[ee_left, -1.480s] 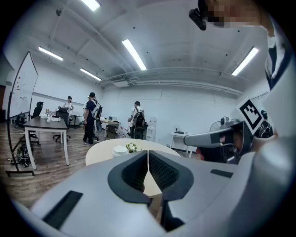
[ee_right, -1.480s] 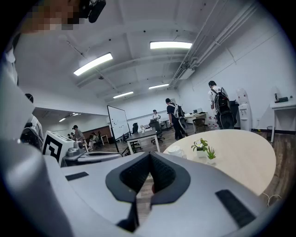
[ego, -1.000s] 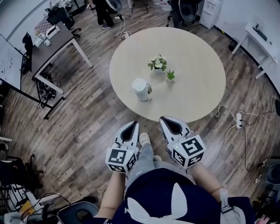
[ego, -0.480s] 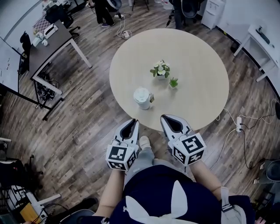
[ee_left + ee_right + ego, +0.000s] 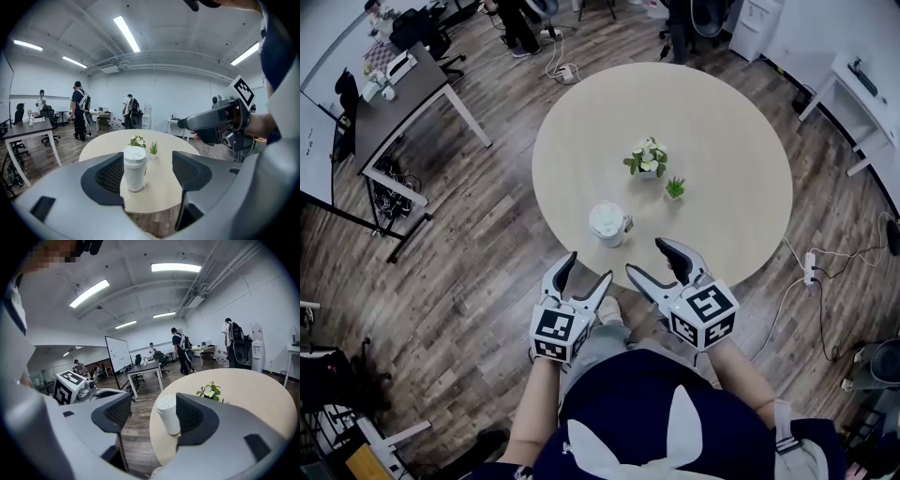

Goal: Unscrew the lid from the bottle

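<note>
A white bottle [image 5: 607,225] with a white screw lid [image 5: 607,217] stands upright near the front edge of the round beige table [image 5: 722,122]. Both grippers hang short of that edge, over the floor, and their jaws are opening with nothing between them. My left gripper [image 5: 586,272] points at the bottle from just below it. My right gripper [image 5: 649,260] is to the bottle's lower right. In the left gripper view the bottle [image 5: 134,169] shows some way off, framed by the open jaws [image 5: 147,173]. The right gripper view shows the bottle [image 5: 168,416] beside its right jaw.
A potted flower [image 5: 646,157] and a small green plant [image 5: 675,187] stand behind the bottle. A dark desk [image 5: 403,89] is at the upper left, a white side table [image 5: 862,84] at the right. Cables and a power strip [image 5: 811,267] lie on the wooden floor. People stand at the back.
Both grippers went from shut to open. The table and the bottle have drawn nearer to the grippers in the head view.
</note>
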{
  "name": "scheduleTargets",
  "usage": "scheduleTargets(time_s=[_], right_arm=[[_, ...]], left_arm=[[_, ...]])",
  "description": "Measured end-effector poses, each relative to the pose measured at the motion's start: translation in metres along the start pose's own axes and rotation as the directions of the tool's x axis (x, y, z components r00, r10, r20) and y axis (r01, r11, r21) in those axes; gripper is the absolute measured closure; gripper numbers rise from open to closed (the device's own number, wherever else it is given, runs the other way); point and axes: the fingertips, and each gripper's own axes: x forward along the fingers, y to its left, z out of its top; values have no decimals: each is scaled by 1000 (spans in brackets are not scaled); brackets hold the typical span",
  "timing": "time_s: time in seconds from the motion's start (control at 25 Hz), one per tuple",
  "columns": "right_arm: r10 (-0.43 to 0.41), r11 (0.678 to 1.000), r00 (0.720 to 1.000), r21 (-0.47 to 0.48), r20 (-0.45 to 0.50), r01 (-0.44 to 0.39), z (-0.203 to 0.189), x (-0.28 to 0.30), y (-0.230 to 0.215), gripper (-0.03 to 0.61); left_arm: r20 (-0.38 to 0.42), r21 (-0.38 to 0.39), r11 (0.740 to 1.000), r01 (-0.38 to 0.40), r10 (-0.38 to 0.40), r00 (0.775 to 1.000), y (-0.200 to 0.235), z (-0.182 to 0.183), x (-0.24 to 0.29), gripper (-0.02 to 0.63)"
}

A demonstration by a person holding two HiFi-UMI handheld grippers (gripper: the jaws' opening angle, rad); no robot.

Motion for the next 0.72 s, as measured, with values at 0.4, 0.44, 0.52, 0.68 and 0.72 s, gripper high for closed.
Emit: scheduleTargets(time_s=[0.4, 0.44, 0.52, 0.68, 0.72], right_arm=[[24, 999, 993, -23, -117, -27, -17, 49, -9, 231], [22, 999, 992, -29, -124, -26, -18, 53, -11, 225], [20, 999, 990, -41, -142, -26, -20, 62, -15, 219], [3, 998, 983, -68, -183, -16, -25, 79, -22, 209], [-4, 997, 981, -74, -193, -11, -27, 83, -24, 209]], left_arm=[[-110, 6, 999, 44, -43, 993, 29, -38, 29, 288], [-116, 7, 999, 49, -48, 992, 32, -42, 34, 287], [-128, 10, 998, 61, -60, 990, 36, -47, 43, 285], [-169, 32, 996, 87, -81, 982, 43, -63, 61, 285], [-180, 41, 995, 95, -86, 980, 44, -67, 66, 285]])
